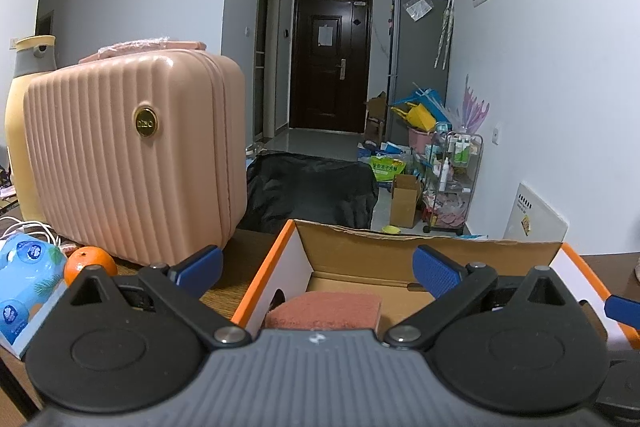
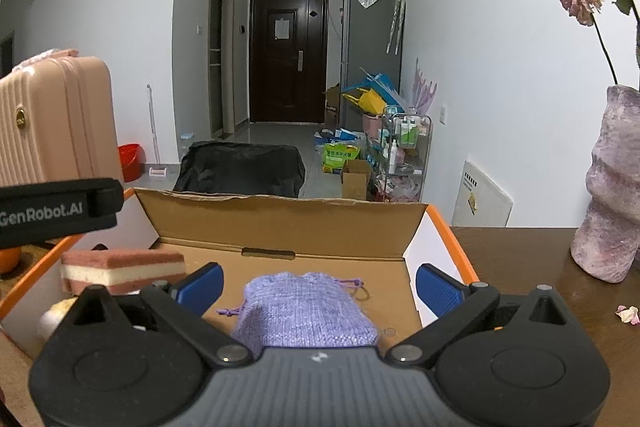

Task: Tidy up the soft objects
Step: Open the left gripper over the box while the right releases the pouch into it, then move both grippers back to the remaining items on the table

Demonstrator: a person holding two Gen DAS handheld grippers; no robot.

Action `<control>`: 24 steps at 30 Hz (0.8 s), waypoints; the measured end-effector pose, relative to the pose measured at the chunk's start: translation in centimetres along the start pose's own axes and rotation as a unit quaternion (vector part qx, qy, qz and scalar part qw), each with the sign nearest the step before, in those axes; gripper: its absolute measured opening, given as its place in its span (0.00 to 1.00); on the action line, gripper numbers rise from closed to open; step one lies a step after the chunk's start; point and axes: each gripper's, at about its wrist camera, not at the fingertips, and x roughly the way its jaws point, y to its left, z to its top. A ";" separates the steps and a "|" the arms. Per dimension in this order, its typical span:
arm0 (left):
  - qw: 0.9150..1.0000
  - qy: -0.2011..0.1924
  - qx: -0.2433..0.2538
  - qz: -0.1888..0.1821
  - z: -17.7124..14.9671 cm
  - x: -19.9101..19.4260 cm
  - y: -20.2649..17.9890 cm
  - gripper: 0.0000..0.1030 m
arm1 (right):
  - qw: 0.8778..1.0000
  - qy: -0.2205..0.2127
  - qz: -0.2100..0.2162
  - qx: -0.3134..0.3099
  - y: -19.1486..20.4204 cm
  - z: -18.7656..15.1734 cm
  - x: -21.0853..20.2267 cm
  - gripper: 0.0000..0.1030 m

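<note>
Both grippers hang over the open cardboard box (image 2: 280,223) with their blue fingers spread wide and nothing between them. The right gripper (image 2: 319,285) sits directly above the purple drawstring pouch (image 2: 304,311), which lies on the box floor dead ahead and a little below, centred between the two fingers. The pouch's long axis seems to run away from the camera, with its gathered neck and cords at the far end — so the fingers would close across its narrow width. That makes the right hand the nearer one, and by my reading a short drop is all a grasp would need, if the pouch is still to be moved at all.

The left gripper (image 1: 318,269) hovers over the box's left end, above the pink-and-cream sponge (image 2: 122,269) lying flat inside. A pale round thing beside the sponge is too hidden to name. Outside the box, on the wooden table (image 2: 520,259), stand a pink suitcase (image 1: 132,163) and an orange (image 1: 90,263).
</note>
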 end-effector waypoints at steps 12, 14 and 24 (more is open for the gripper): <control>1.000 -0.008 0.003 -0.003 0.1 -2.7 1.6 1.00 | 1.000 -0.025 0.018 -0.003 -0.5 -0.6 -3.8 1.00; 1.000 -0.010 0.002 -0.005 0.0 -3.3 2.2 1.00 | 0.999 -0.028 0.021 -0.005 -0.6 -1.0 -4.6 1.00; 1.000 -0.012 0.010 -0.001 -1.2 -6.5 3.8 1.00 | 0.998 -0.048 0.024 -0.026 -0.6 -2.8 -8.4 1.00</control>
